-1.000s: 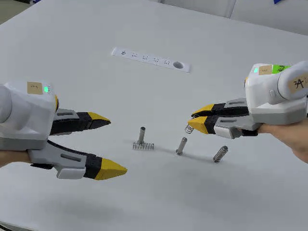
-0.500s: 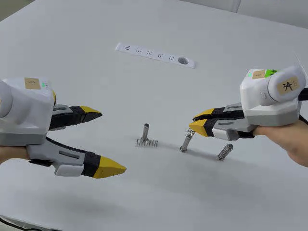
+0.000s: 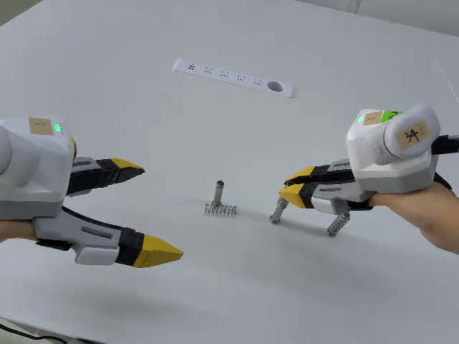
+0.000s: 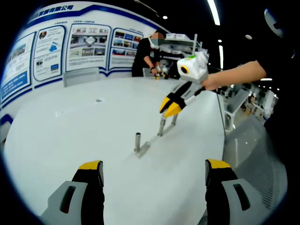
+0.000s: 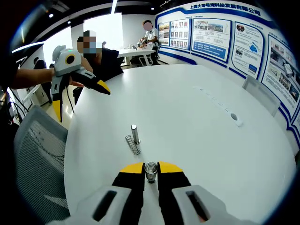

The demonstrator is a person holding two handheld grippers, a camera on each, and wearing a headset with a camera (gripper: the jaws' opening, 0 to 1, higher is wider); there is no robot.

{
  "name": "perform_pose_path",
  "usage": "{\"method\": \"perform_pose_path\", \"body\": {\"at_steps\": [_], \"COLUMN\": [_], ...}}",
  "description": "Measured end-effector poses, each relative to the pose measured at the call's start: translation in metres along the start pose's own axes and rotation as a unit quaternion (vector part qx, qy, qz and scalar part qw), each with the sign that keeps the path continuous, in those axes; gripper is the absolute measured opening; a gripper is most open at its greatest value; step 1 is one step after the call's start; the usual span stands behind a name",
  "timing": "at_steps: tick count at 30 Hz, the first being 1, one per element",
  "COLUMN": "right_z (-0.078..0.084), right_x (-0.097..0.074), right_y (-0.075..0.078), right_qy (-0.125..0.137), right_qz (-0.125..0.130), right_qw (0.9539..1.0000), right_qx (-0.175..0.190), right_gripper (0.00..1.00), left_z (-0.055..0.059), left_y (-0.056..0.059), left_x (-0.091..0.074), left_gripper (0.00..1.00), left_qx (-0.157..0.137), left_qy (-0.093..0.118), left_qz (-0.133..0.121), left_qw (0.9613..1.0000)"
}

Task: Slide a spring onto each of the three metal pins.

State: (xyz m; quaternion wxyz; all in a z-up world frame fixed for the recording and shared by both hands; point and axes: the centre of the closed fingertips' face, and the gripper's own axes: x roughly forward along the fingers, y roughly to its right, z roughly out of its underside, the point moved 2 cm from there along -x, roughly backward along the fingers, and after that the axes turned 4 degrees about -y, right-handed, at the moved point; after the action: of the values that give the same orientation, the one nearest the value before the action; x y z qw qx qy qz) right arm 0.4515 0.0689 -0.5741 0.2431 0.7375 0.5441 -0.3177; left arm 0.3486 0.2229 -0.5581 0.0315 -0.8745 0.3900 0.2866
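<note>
The sticker on the right gripper reads roughly "3A"; the wall posters are too small.

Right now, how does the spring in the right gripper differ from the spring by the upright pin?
The held spring is clamped in the right gripper, at the top of the leaning pin; the loose spring lies flat on the table, beside the upright pin, untouched. Both are similar small metal coils.

Bright, even overhead light; soft shadows; fisheye-warped edges
</note>
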Motion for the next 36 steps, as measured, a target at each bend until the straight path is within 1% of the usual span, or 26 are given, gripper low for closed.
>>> {"method": "perform_pose_path", "body": {"at_steps": [3,7,12,17,21,24,25,30,32,34,35,36], "right_z": [0.004,0.01,0.012,0.02,0.025,0.026,0.024,0.025,0.025,0.026,0.025,0.022], "right_x": [0.004,0.01,0.016,0.023,0.027,0.03,0.03,0.029,0.029,0.029,0.028,0.027], "right_y": [0.0,0.002,0.001,0.0,0.001,0.001,0.002,0.003,0.003,0.003,0.003,0.002], "right_qy": [-0.008,-0.017,-0.021,-0.03,-0.038,-0.037,-0.031,-0.033,-0.037,-0.041,-0.038,-0.027], "right_qz": [0.001,0.003,0.003,0.005,0.006,0.004,0.006,0.007,0.008,0.012,0.012,0.007], "right_qw": [1.0,0.9998,0.9998,0.9995,0.9992,0.9993,0.9995,0.9994,0.9993,0.9989,0.999,0.9994], "right_qx": [0.001,-0.009,-0.007,-0.005,-0.011,-0.007,-0.004,0.0,-0.007,-0.017,-0.021,-0.018], "right_gripper": [0.11,0.11,0.11,0.11,0.11,0.11,0.12,0.12,0.12,0.14,0.17,0.19], "left_z": [0.002,0.002,0.006,0.007,0.007,0.005,0.004,0.006,0.005,0.004,0.004,0.003], "left_y": [-0.002,-0.003,0.002,0.001,-0.002,-0.003,-0.003,-0.003,-0.002,-0.001,0.0,0.0], "left_x": [-0.003,-0.004,-0.002,-0.003,-0.006,-0.008,-0.008,-0.007,-0.006,-0.005,-0.004,-0.004], "left_gripper": [0.91,0.9,0.91,0.91,0.91,0.91,0.91,0.91,0.91,0.91,0.91,0.91], "left_qx": [-0.003,-0.004,-0.006,-0.009,-0.013,-0.022,-0.023,-0.021,-0.021,-0.019,-0.018,-0.017], "left_qy": [0.001,0.004,-0.001,-0.004,-0.001,0.008,0.008,0.003,0.004,0.004,0.004,0.004], "left_qz": [-0.004,-0.006,-0.001,-0.002,-0.006,-0.008,-0.008,-0.009,-0.007,-0.005,-0.004,-0.003], "left_qw": [1.0,1.0,1.0,0.9999,0.9999,0.9997,0.9997,0.9997,0.9998,0.9998,0.9998,0.9998]}}
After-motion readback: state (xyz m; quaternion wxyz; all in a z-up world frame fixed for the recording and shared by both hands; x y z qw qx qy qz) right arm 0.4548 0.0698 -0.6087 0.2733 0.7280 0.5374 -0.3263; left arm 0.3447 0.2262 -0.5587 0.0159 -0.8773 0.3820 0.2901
